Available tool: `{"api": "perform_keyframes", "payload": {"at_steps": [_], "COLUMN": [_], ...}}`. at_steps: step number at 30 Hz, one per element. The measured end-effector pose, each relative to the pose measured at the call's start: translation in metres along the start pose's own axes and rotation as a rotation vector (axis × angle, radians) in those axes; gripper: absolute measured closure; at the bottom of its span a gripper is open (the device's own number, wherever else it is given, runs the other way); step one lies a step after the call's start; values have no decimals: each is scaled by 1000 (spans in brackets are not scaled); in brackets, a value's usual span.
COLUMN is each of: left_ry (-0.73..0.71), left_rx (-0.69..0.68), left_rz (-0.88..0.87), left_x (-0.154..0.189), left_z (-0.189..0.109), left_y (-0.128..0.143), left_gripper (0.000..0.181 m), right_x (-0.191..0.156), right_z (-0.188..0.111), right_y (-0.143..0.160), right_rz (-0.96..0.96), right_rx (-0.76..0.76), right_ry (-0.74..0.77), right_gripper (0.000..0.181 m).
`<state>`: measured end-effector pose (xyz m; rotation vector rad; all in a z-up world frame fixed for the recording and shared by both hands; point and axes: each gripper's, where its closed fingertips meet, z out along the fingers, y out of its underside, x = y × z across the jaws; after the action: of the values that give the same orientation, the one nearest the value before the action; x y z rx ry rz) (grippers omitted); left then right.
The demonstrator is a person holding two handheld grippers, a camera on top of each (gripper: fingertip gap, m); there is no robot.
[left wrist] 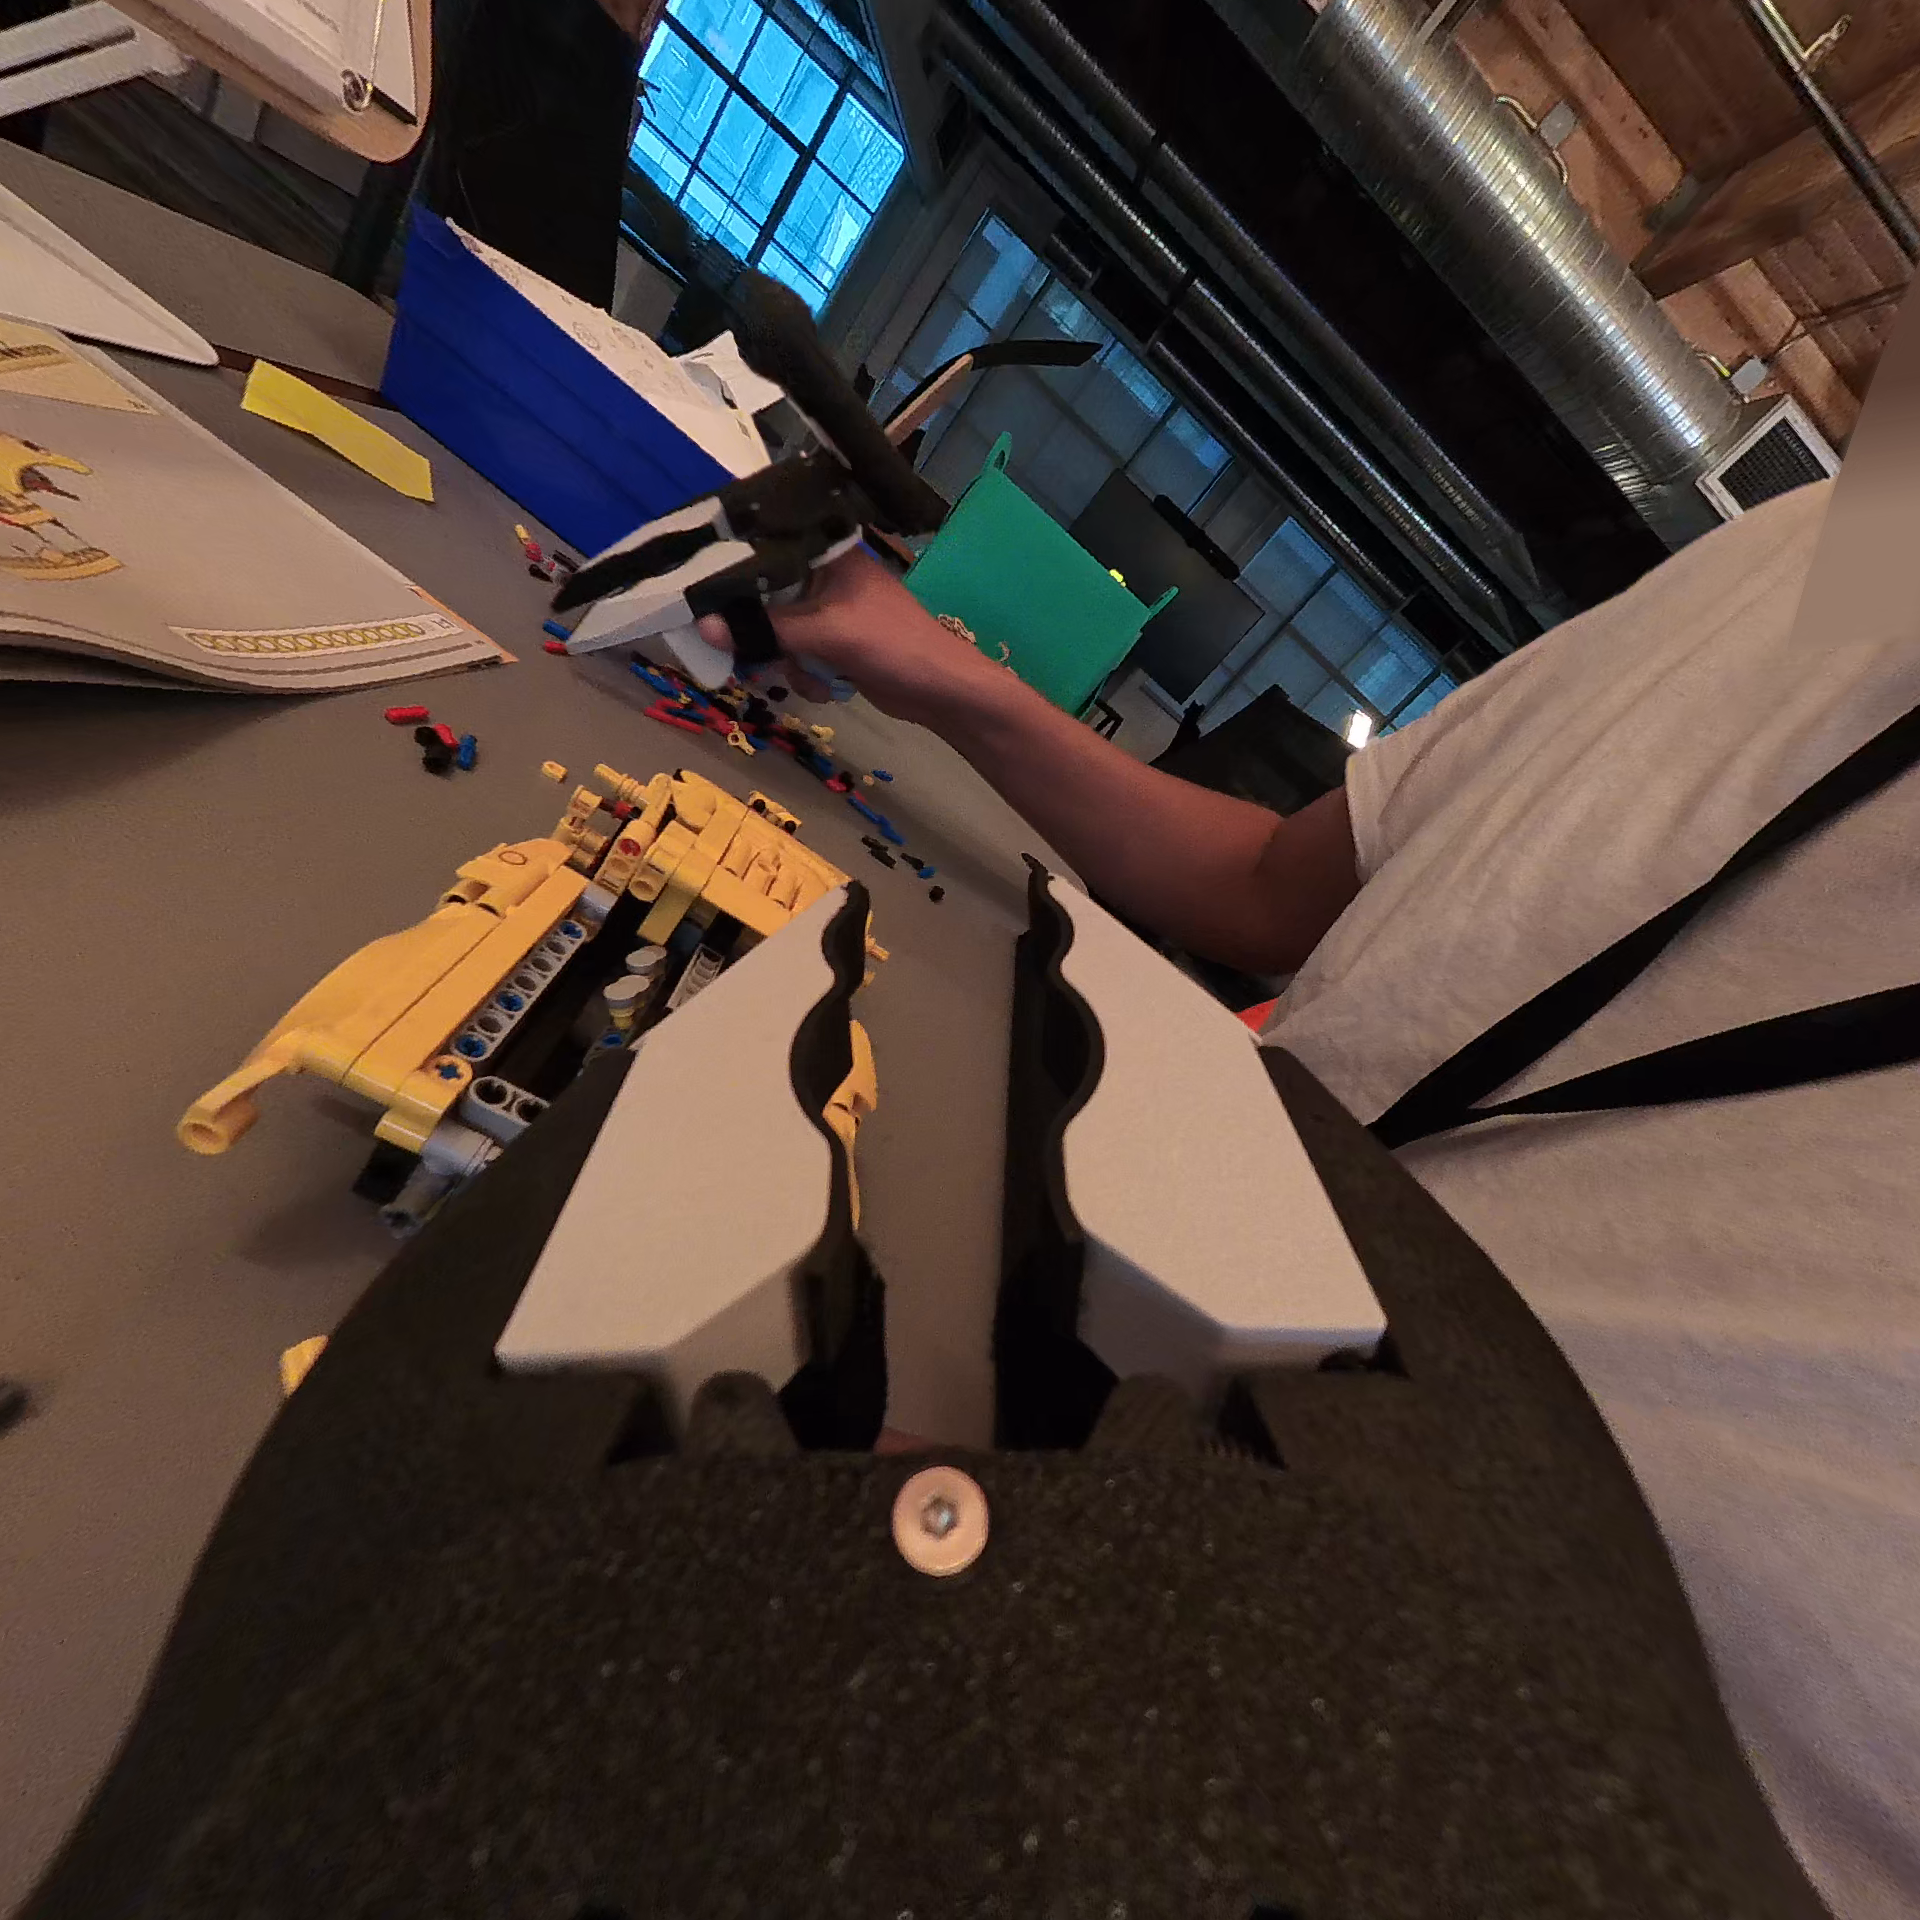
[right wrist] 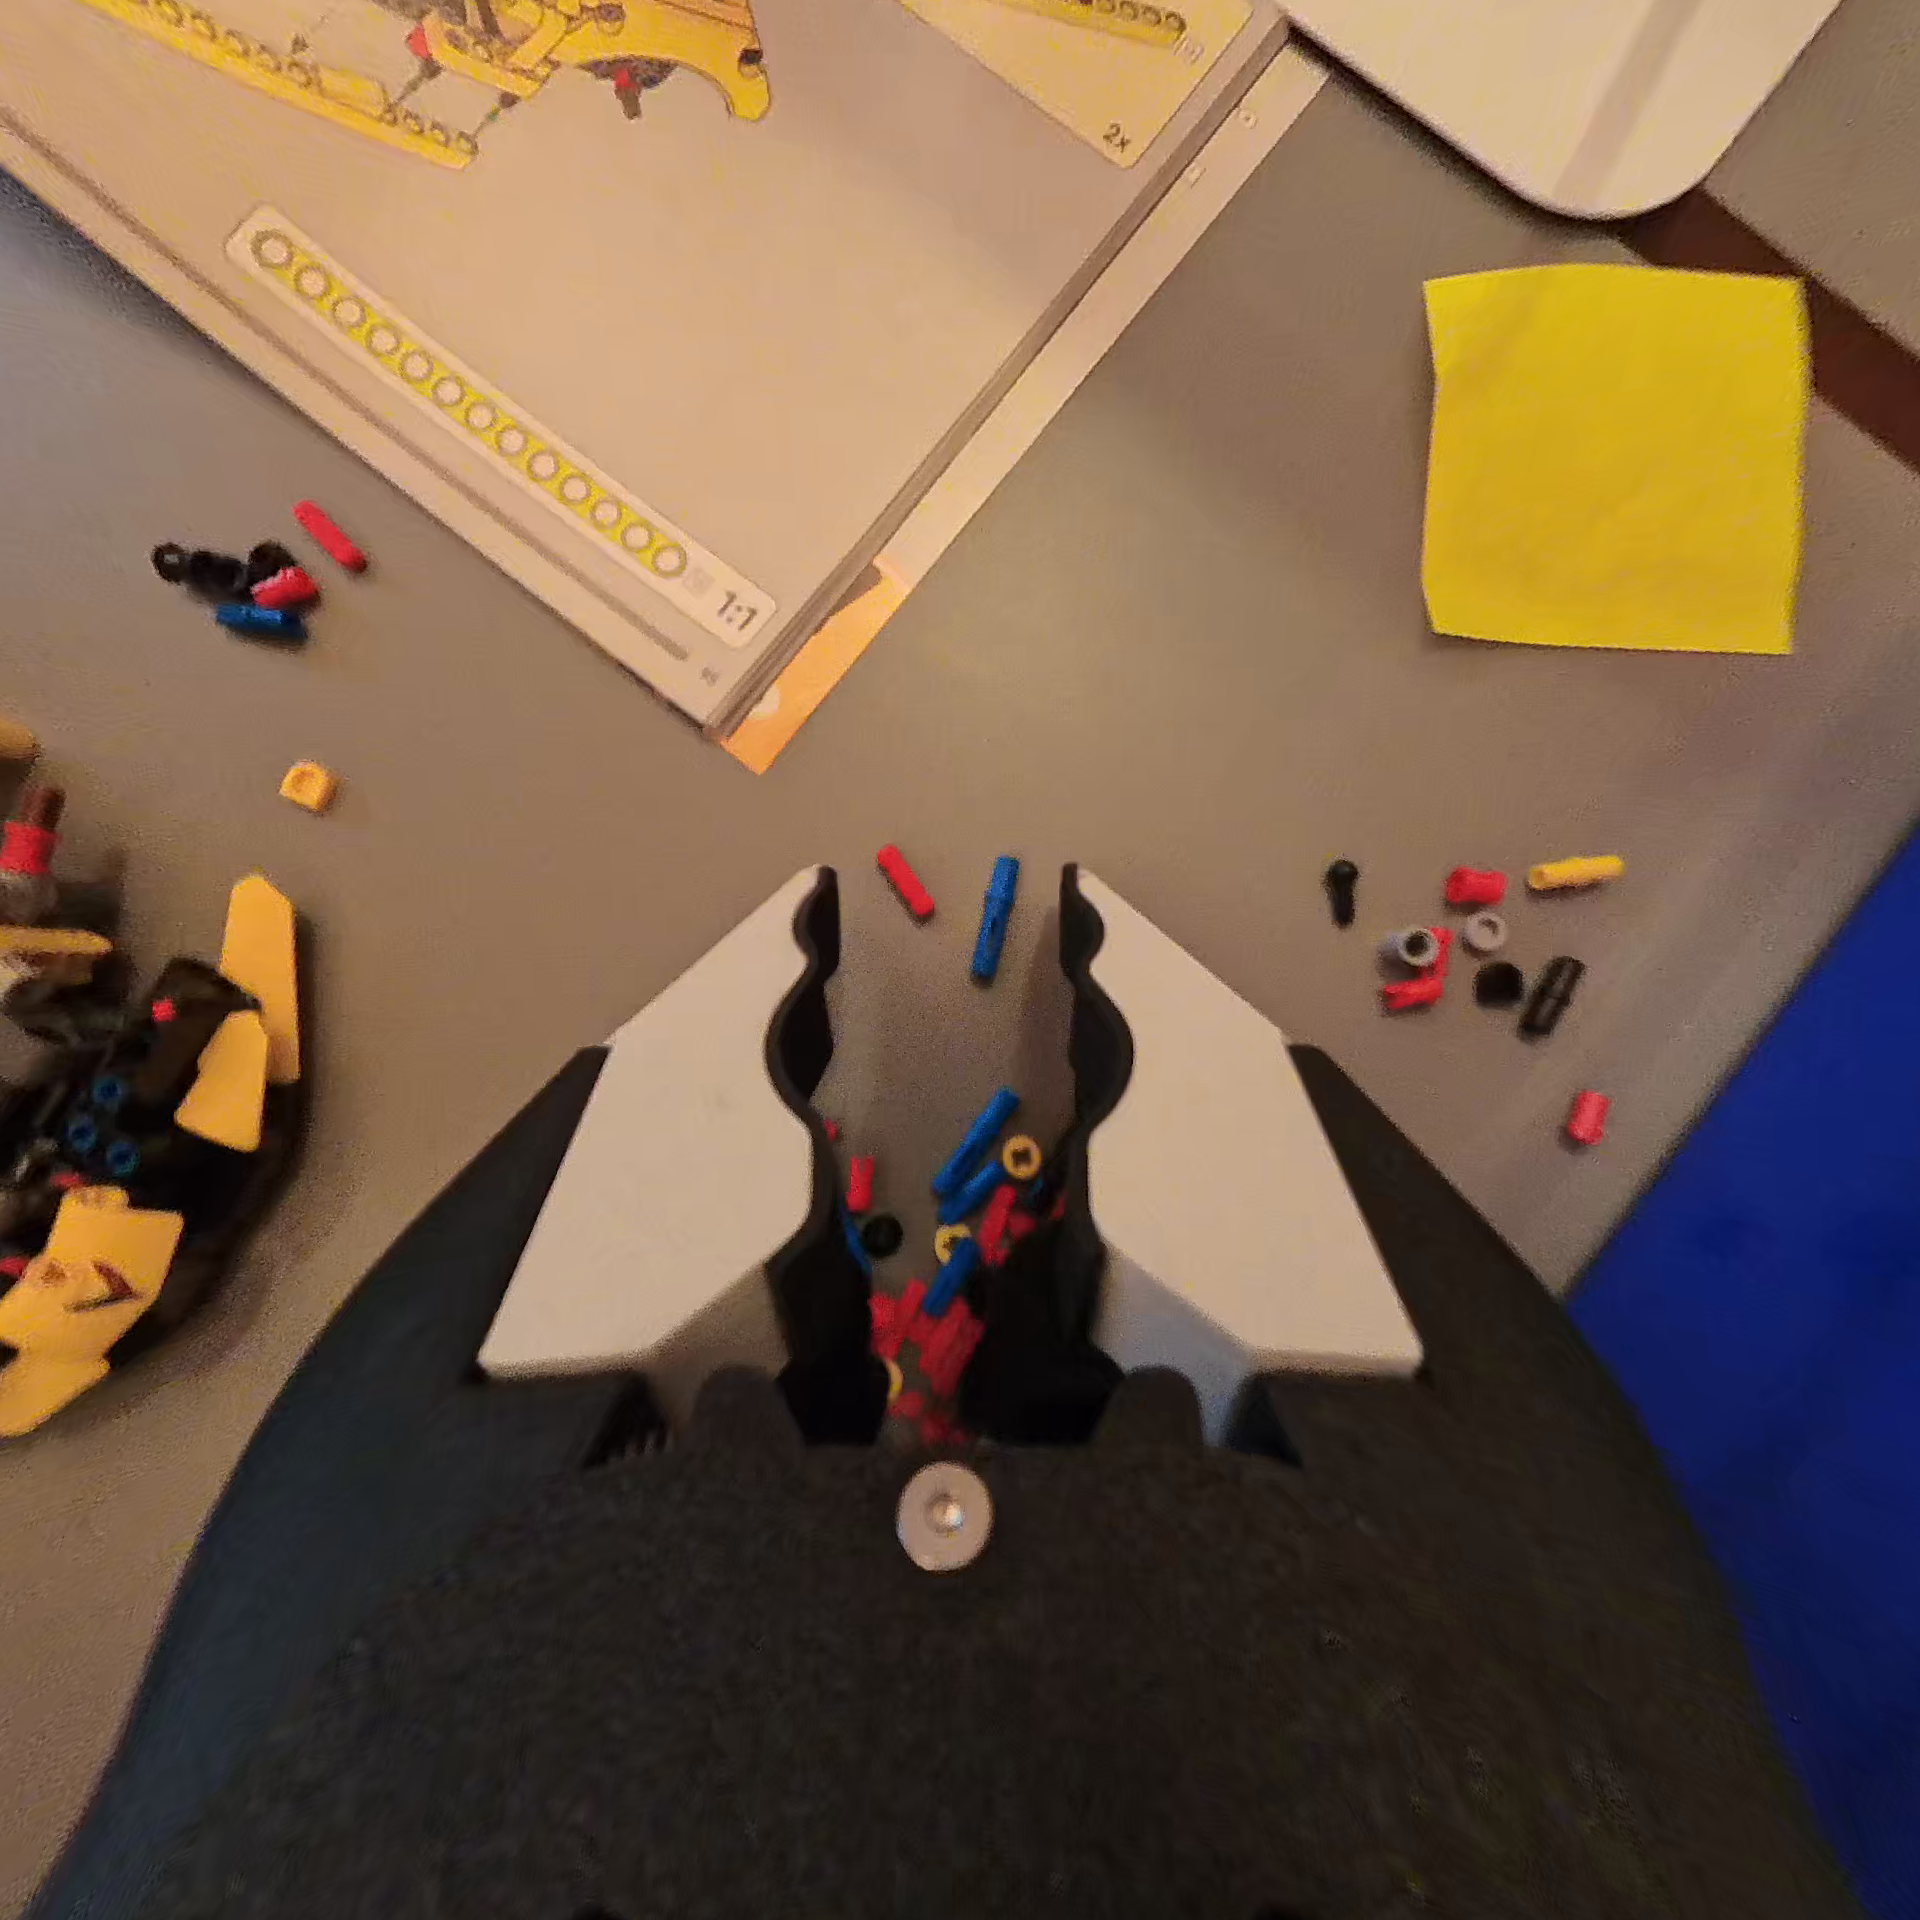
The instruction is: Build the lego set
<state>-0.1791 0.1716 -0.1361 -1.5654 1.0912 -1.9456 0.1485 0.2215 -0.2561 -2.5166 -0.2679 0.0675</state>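
Both jaws apart and empty, the right hand-held gripper point(right wrist: 948, 883) hovered over loose pins point(right wrist: 966, 1195) while the left hand-held gripper point(left wrist: 940, 883) hung beside the yellow Lego model point(left wrist: 499, 966) on the tabletop point(left wrist: 156, 862).

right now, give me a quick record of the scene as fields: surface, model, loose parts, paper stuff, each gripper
surface: grey table
model: part-built yellow and black model, lying on the table left of the left gripper
loose parts: small red, blue and black pins scattered under and around the right gripper
paper: open booklet and yellow note beyond the pins
bin: blue bin at the table's far side
left gripper: fingers open, empty, above the table
right gripper: fingers open, empty, over the pins
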Motion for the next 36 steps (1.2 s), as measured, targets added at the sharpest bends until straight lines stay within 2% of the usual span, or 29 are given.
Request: {"api": "perform_keyframes", "payload": {"at_steps": [2, 4, 6, 9, 14, 16, 18, 20, 22, 25, 29, 36], "left_ry": [-4, -6, -6, 3, 6, 9, 8, 5, 5, 7, 8, 21], "left_rx": [5, 7, 7, 2, -9, -9, -12, -15, -17, -21, -33, -70], "left_rz": [-1, -2, -3, -5, -2, -3, -3, -2, -1, 1, 5, 12], "left_x": [0, -1, -1, 1, 2, 2, 2, 1, 1, 3, 4, 7], "left_z": [-1, -2, -2, -1, 1, 1, 1, 2, 2, 3, 4, 7], "left_y": [0, 0, 0, 1, 3, 3, 3, 4, 4, 6, 9, 17], "left_gripper": [150, 150, 150, 150, 150, 150, 150, 150, 150, 150, 150, 150], "right_x": [0, -3, -2, -4, -3, -4, -14, -51, -96, -134, -144, -137], "right_z": [9, 7, 4, -7, -30, -33, -34, -30, -22, -1, 30, 39], "right_y": [3, 3, 9, 25, 57, 58, 40, 6, -22, -47, -50, -50], "right_rz": [42, 20, -24, -71, -31, -15, -12, -84, -244, -416, -445, -568], "right_rx": [-36, -27, -33, -72, -138, -148, -94, 16, 95, 120, 16, 49], "right_ry": [-17, -18, 15, 34, 22, 13, -9, -128, -238, -319, -413, -418], "right_gripper": [145, 163, 173, 173, 173, 160, 143, 142, 142, 141, 139, 141]}}
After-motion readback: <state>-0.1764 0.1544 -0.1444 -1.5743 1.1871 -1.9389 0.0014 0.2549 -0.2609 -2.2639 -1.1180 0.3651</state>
